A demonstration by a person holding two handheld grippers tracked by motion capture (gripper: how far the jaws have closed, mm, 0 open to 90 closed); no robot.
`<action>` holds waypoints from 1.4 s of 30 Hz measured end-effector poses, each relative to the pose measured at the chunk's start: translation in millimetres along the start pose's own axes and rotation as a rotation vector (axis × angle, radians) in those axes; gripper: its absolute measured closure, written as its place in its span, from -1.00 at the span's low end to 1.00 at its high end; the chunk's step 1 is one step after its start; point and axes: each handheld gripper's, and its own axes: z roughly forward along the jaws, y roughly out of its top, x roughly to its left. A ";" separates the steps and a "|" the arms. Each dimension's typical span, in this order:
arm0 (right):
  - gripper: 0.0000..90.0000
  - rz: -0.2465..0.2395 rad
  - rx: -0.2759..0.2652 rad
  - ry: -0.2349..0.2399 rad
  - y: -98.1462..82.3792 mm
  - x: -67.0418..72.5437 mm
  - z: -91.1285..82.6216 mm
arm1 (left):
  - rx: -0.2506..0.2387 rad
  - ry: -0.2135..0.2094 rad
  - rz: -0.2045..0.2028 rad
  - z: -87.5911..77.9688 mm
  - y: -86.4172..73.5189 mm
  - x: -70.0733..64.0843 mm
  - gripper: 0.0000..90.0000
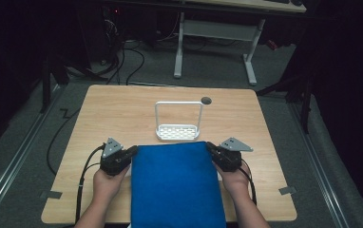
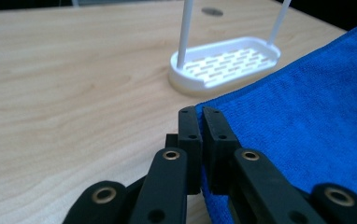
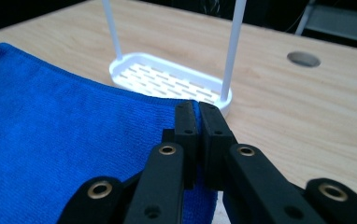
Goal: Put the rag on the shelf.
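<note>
A blue cloth point(image 1: 175, 183) lies flat on the near half of the wooden table point(image 1: 122, 109), its near end hanging over the front edge. My left gripper point(image 1: 133, 151) is shut on the cloth's far left corner point(image 2: 209, 105). My right gripper point(image 1: 209, 146) is shut on the far right corner point(image 3: 190, 103). In the left gripper view the two black jaws point(image 2: 200, 112) pinch the blue hem. In the right gripper view the jaws point(image 3: 196, 107) press together over the cloth's edge. A hand holds each gripper from below.
A white slotted rack point(image 1: 177, 131) with a tall wire handle stands just beyond the cloth's far edge, also seen as the rack point(image 2: 225, 63) and the rack point(image 3: 167, 79). A round cable hole point(image 1: 206, 100) sits behind it. A desk frame point(image 1: 215, 33) stands beyond the table.
</note>
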 end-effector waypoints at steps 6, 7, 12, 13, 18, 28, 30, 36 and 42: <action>0.95 0.002 -0.085 -0.005 11.1 1.2 -16.5 | -0.091 -0.011 -0.006 -16.2 10.3 -3.0 0.93; 0.95 0.001 -0.093 -0.005 12.8 2.0 -18.9 | -0.091 -0.011 -0.006 -16.2 10.3 -3.0 0.93; 0.95 -0.009 -0.156 -0.007 21.0 6.3 -31.3 | -0.192 0.008 0.024 -33.2 22.0 -12.5 0.94; 0.95 -0.011 -0.170 -0.010 22.7 8.0 -34.5 | -0.212 0.010 0.033 -37.0 24.5 -15.1 0.94; 0.95 -0.029 -0.249 -0.007 34.7 15.7 -53.3 | -0.295 -0.007 0.046 -54.1 36.8 -25.4 0.94; 0.95 -0.054 -0.359 0.002 52.1 25.6 -81.9 | -0.388 -0.030 0.094 -82.7 57.7 -45.2 0.94; 0.95 -0.061 -0.386 0.000 56.2 28.5 -89.0 | -0.408 -0.029 0.107 -88.2 61.5 -49.5 0.94; 0.95 -0.081 -0.460 -0.002 66.2 33.4 -106.8 | -0.451 -0.031 0.127 -100.7 70.6 -57.6 0.94; 0.95 -0.085 -0.481 0.008 71.1 35.7 -112.6 | -0.440 -0.039 0.134 -96.8 79.7 -58.6 0.94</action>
